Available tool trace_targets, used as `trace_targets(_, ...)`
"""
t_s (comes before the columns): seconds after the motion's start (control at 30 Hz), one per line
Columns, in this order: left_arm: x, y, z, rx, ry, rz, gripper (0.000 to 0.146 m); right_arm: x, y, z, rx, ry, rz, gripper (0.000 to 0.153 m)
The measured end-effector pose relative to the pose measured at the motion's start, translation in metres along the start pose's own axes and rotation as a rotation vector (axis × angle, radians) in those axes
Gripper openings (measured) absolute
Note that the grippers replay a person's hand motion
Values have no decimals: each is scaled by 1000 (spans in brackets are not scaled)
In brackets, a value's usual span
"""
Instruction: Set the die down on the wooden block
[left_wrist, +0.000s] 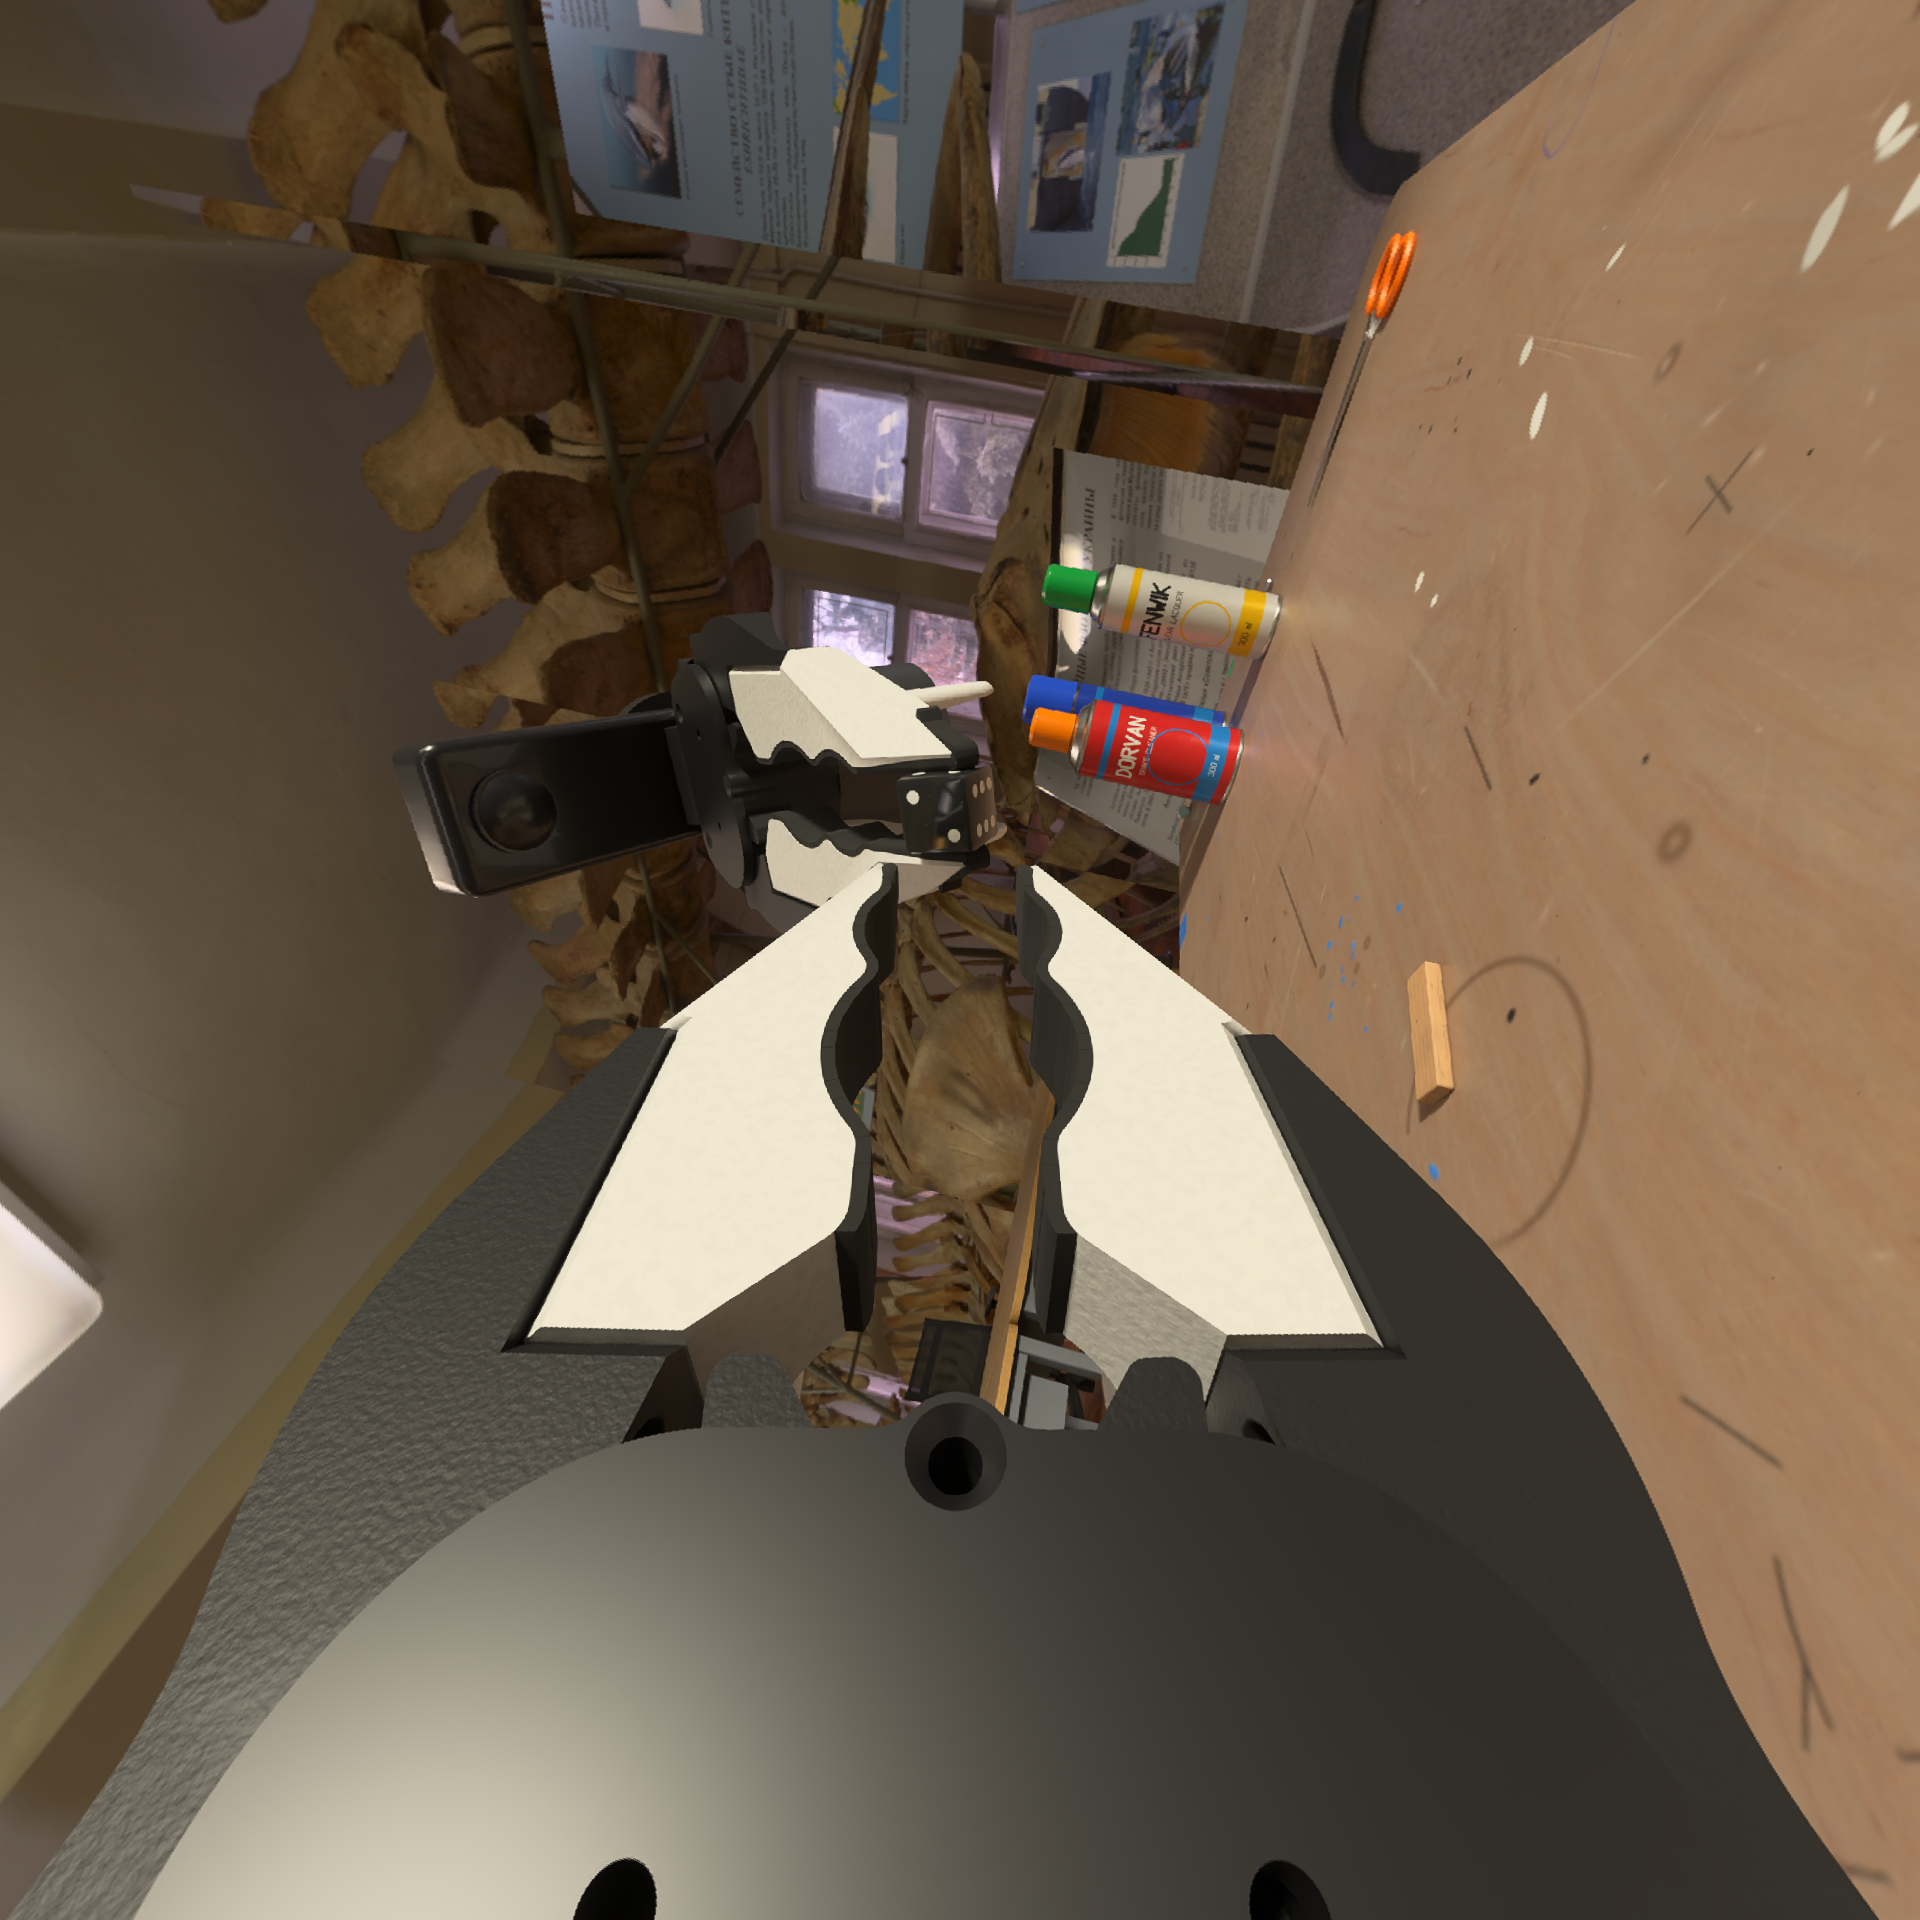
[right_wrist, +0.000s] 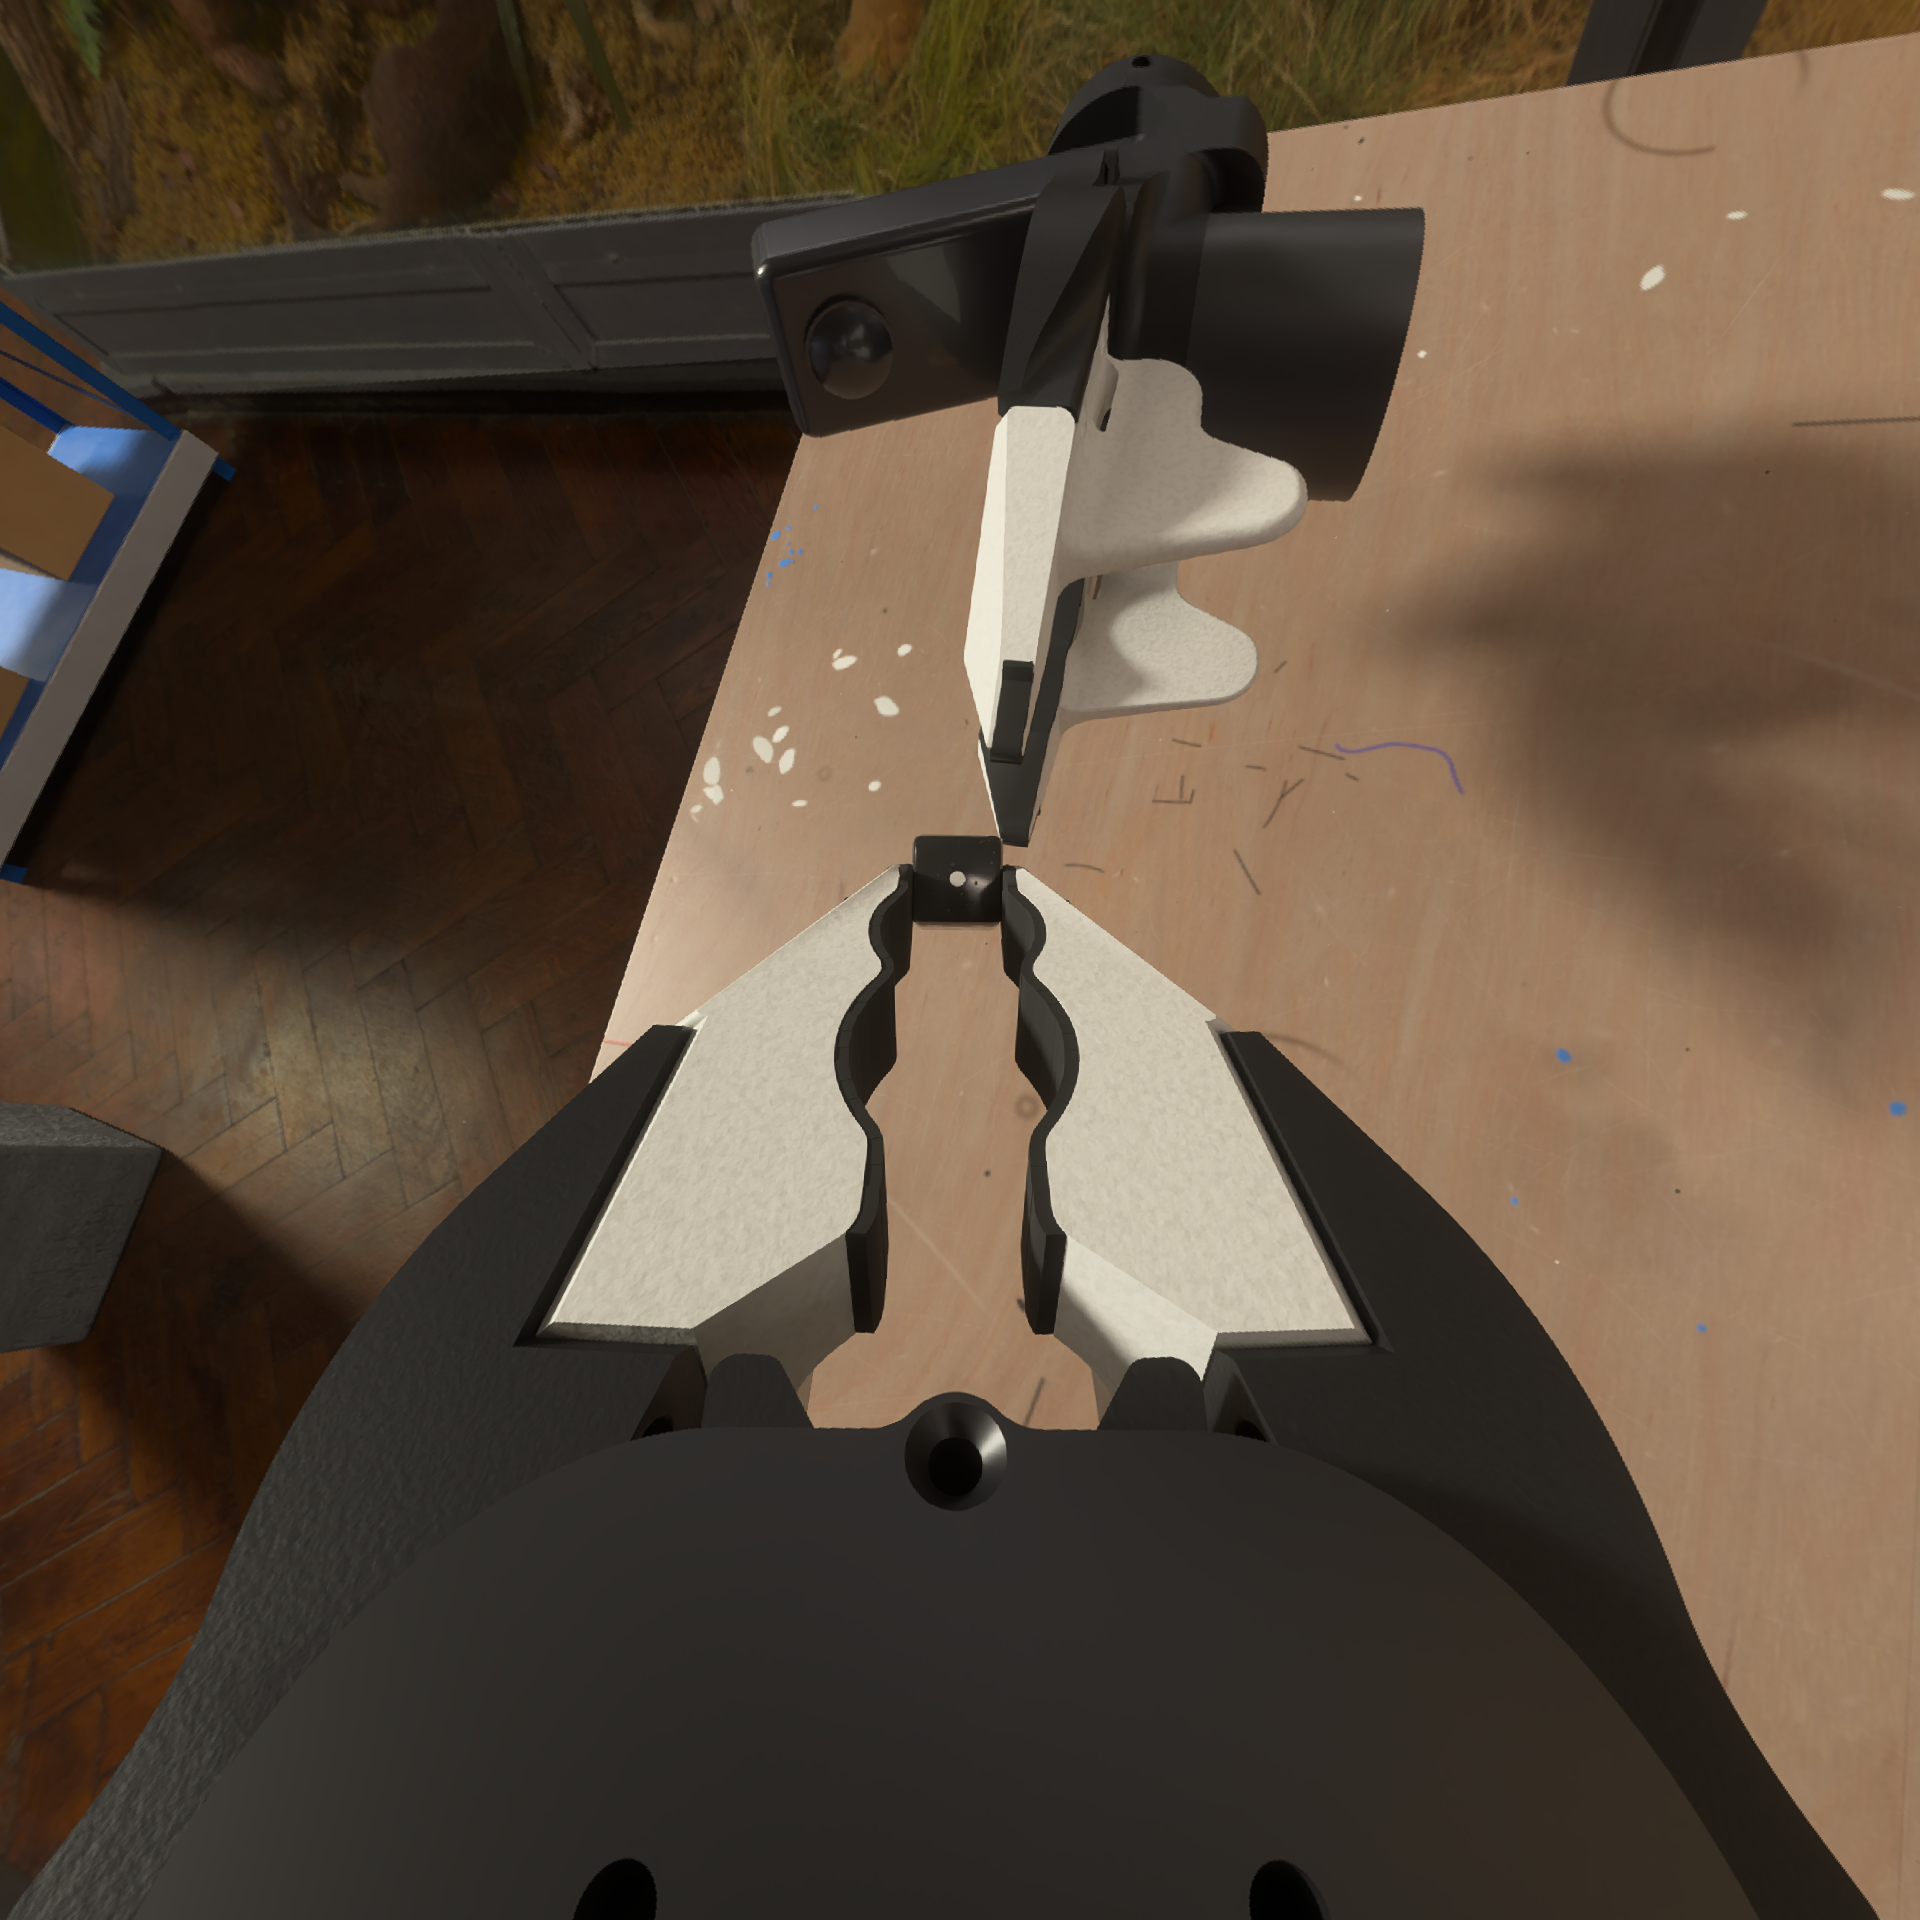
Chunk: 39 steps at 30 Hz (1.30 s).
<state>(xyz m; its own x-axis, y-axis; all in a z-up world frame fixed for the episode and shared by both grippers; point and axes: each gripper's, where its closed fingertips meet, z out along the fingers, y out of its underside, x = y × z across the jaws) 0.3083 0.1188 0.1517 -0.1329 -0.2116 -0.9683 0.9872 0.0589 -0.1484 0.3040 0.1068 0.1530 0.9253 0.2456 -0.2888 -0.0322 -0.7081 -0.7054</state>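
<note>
The right gripper (right_wrist: 957, 883) holds the die (right_wrist: 957, 881) at the very tips of its two fingers. The die is black with white dots, and it is up in the air above the table (right_wrist: 1558, 1351), not resting on anything. The fingers squeeze it from two sides, so the gap between them is small.

The left gripper (left_wrist: 954, 878) holds nothing. Its fingers are a little way apart, with only air between them. Its tip is just beside the die, close to one corner, but I cannot tell if it touches.

The wooden block (left_wrist: 1430, 1029) lies flat on the table. It is a small, pale, long piece of wood. In the left wrist view it sits well apart from the die, down on the table surface, off to the side of where both grippers meet. The right wrist view does not show the block at all.

So I think the die must travel across and then down to reach the block. The right gripper is the one to carry it, because it already has it. The die should land in the middle of the block's narrow top, or it may roll off
</note>
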Motion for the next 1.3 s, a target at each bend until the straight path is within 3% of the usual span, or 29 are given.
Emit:
trace_targets(0.43, -3, 9, 7, 7, 50, 110, 36, 3, -5, -12, 16, 27, -25, 16)
trace_targets(0.6, 21, 47, 1, -101, 124, 89, 0, 28, 23, -16, 58, 119, 73, 16)
trace_targets(0.7, 34, 75, -9, -206, 136, -53, 0, 50, 66, -5, 48, 275, 168, 16)
trace_targets(0.8, 34, 90, -17, -297, 79, -260, 0, 77, 122, 10, -50, 470, 264, 16)
trace_targets(0.87, 36, 92, -21, -335, 76, -376, 0, 89, 142, 17, -109, 539, 261, 16)
trace_targets(0.93, 37, 91, -22, -346, 67, -482, 0, 94, 141, 18, -70, 562, 237, 16)
trace_targets(1.03, 38, 87, -24, -346, 59, -652, 2, 95, 141, 13, -133, 588, 219, 18)
trace_targets(1.07, 37, 85, -24, -329, 49, -695, 3, 92, 139, 12, -130, 587, 209, 32)
trace_targets(1.1, 38, 84, -25, -313, 47, -727, 4, 89, 137, 10, -117, 589, 204, 36)
trace_targets(1.3, 47, 74, -26, -259, 99, -762, 15, 71, 138, 2, -43, 685, 231, 45)
